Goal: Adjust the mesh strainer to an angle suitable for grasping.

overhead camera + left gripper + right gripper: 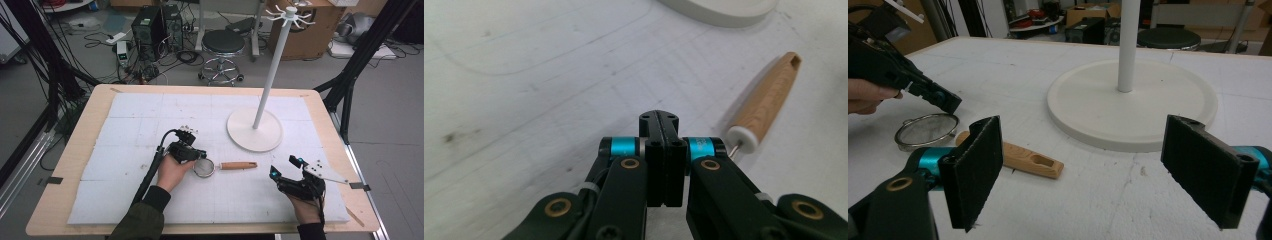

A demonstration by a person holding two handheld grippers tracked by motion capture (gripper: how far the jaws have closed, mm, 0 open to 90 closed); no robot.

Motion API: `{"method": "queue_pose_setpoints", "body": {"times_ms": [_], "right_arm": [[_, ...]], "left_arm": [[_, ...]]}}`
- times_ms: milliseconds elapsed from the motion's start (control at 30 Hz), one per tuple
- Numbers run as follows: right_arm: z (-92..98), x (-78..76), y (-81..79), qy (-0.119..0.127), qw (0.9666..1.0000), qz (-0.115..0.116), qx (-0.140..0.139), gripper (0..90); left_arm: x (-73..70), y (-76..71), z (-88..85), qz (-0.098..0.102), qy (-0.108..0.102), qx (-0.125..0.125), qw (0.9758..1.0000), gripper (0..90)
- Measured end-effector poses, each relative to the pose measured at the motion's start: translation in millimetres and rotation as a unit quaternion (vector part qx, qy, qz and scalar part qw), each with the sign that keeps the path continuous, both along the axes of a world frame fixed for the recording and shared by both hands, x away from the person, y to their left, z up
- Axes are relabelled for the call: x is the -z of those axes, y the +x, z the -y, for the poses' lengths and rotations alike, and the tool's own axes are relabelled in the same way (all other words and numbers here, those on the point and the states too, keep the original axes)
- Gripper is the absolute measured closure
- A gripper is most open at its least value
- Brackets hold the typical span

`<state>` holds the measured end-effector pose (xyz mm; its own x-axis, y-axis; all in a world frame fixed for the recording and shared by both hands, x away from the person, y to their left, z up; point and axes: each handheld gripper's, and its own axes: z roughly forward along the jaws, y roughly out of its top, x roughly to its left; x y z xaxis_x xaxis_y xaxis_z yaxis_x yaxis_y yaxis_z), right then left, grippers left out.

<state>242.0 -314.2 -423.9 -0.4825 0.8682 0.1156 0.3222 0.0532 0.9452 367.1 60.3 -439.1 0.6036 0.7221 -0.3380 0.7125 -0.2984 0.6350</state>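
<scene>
The strainer (204,168), a small wire-mesh sieve with a wooden handle (239,165), lies flat on the white foam mat (130,125) that covers a pale wooden table (80,130), its handle pointing toward the person's right. Behind it on the mat stands a white stand (255,130) with a round base and a tall pole topped by hooks. Beyond the table the grey floor holds a black stool (223,46), computer cases, cardboard boxes and loose cables.

The left gripper (192,154) sits just over the strainer's ring, its jaws pressed fully together with nothing between them; in the left gripper view the closed tips hover above the mat beside the handle's white collar (742,138). The right gripper (285,167) rests near the table's front right, well apart from the strainer, its jaws spread wide and empty.

In the left gripper view the mesh ring is hidden behind the jaws. In the right gripper view the near jaw covers part of the handle (1033,162), and whether the left gripper's tips touch the ring (927,130) is hard to tell.
</scene>
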Motion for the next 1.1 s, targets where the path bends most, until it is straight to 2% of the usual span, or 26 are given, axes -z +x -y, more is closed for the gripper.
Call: {"method": "queue_pose_setpoints", "body": {"times_ms": [133, 233, 433, 600, 700, 800, 1100], "right_arm": [[-0.7, 0.4, 0.1, -0.002, 1.0, -0.001, 0.0, 16.1], [-2.0, 0.9, 0.3, -0.003, 1.0, -0.003, -0.001, 16.1], [-2.4, 1.2, 0.4, -0.005, 1.0, -0.004, -0.002, 16.1], [-5.9, 4.0, 0.8, -0.012, 0.9997, -0.017, -0.013, 16.1], [-8.2, 5.3, 1.7, -0.015, 0.9995, -0.024, -0.016, 16.2], [-10.4, 6.7, 3.0, -0.019, 0.9991, -0.032, -0.021, 16.1], [-11.7, 8.5, 4.6, -0.02, 0.9987, -0.04, -0.026, 16.1]], "left_arm": [[7.5, 1.6, -10.2, -0.005, -0.004, -0.012, 0.9999, 90.0], [12.7, 0.1, -15.1, -0.017, -0.028, -0.016, 0.9993, 90.0], [13.2, -12.4, -15.1, -0.017, -0.031, -0.002, 0.9994, 90.0], [13.2, -24.0, -14.7, -0.013, -0.03, 0.01, 0.9994, 90.0], [13.7, -30.4, -12.9, -0.018, -0.035, 0.019, 0.999, 90.0], [14.0, -37.3, -9.4, -0.019, -0.04, 0.023, 0.9987, 90.0], [13.6, -59.7, 6.7, -0.009, -0.031, 0.057, 0.9979, 90.0]]}}
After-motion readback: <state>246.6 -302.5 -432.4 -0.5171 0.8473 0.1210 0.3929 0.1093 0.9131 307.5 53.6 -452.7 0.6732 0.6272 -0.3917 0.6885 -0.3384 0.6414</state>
